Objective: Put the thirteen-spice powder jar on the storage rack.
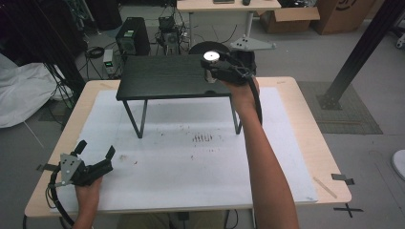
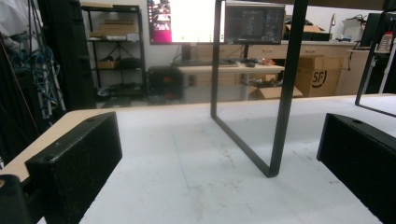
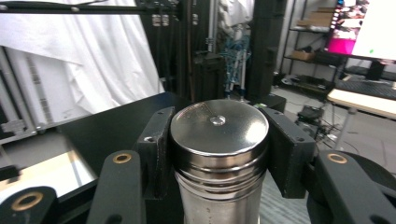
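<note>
My right gripper [image 1: 213, 67] is shut on a steel flask with a round shiny lid [image 3: 218, 128], holding it upright over the right end of the black shelf top [image 1: 167, 76]. In the high view the flask [image 1: 210, 58] shows as a bright disc at that corner. In the right gripper view both black jaws press the flask's sides just below the lid. My left gripper [image 1: 95, 151] rests low at the table's front left, open, with nothing between its fingers [image 2: 74, 163]. It looks toward the shelf's black leg frame [image 2: 280, 116].
A white sheet [image 1: 200, 152] with dark smudges covers the wooden table [image 1: 305, 124]. The black shelf stands on thin metal legs [image 1: 136, 119] at the back. A tape strip [image 1: 343, 178] and a wooden stick [image 1: 325, 187] lie near the right front corner. Boxes and computers sit on the floor beyond.
</note>
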`<state>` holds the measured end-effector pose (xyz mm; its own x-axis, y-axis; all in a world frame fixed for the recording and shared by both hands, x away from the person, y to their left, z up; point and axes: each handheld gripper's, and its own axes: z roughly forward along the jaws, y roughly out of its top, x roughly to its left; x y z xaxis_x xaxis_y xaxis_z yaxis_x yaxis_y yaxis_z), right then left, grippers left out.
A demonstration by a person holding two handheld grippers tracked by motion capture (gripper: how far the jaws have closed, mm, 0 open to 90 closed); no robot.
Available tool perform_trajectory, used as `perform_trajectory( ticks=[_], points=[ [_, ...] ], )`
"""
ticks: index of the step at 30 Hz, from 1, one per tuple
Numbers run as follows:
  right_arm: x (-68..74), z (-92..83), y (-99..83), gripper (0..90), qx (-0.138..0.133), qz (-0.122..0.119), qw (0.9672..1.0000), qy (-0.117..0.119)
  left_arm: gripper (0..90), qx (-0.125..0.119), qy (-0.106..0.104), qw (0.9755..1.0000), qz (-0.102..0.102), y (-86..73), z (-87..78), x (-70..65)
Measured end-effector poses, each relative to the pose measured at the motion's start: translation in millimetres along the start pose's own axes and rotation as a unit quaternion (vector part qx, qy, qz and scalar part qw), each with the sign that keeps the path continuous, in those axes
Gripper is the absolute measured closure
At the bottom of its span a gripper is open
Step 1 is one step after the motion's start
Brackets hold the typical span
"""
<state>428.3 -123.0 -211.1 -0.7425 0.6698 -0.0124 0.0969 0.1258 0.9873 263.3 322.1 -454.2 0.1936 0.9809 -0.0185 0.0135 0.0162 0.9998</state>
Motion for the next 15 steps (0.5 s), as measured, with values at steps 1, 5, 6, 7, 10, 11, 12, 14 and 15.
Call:
perform_trajectory(
  ticks=[1,5,6,7,10,11,12,14,15],
  points=[
    [-4.2,5.8,0.1,48.6,0.003,0.004,0.9999,-0.011,0.4,0.0,0.0,1.0,0.0,0.0,0.0,0.0],
    [-12.4,17.5,-1.7,48.6,0.012,0.012,0.9994,-0.029,0.4,0.002,0.0,1.0,0.001,0.1,-0.3,0.2],
    [-12.4,17.5,-1.7,48.6,0.012,0.012,0.9994,-0.029,0.4,0.002,0.0,1.0,0.001,0.1,-0.3,0.2],
    [-14.4,20.2,-2.4,48.6,0.015,0.016,0.9992,-0.033,0.4,0.002,0.0,1.0,0.001,0.1,-0.4,0.3],
    [-19.6,28.1,-4.1,48.6,0.022,0.024,0.9985,-0.043,0.4,0.002,0.0,1.0,0.001,0.1,-0.2,0.2],
    [-21.9,32.6,-4.2,48.6,0.028,0.025,0.9981,-0.049,0.4,0.003,0.0,1.0,0.002,0.2,-0.2,0.0],
    [-21.9,32.6,-4.2,48.6,0.028,0.025,0.9981,-0.049,0.4,0.002,0.0,1.0,0.002,0.1,0.0,-0.2],
    [-23.5,36.7,-3.8,48.5,0.033,0.027,0.9978,-0.051,0.4,0.002,0.0,1.0,-0.001,0.1,0.0,-0.3],
    [-24.4,40.3,-3.2,48.5,0.039,0.03,0.9974,-0.052,0.4,0.001,0.0,1.0,-0.001,0.1,0.0,-0.2]
  ],
)
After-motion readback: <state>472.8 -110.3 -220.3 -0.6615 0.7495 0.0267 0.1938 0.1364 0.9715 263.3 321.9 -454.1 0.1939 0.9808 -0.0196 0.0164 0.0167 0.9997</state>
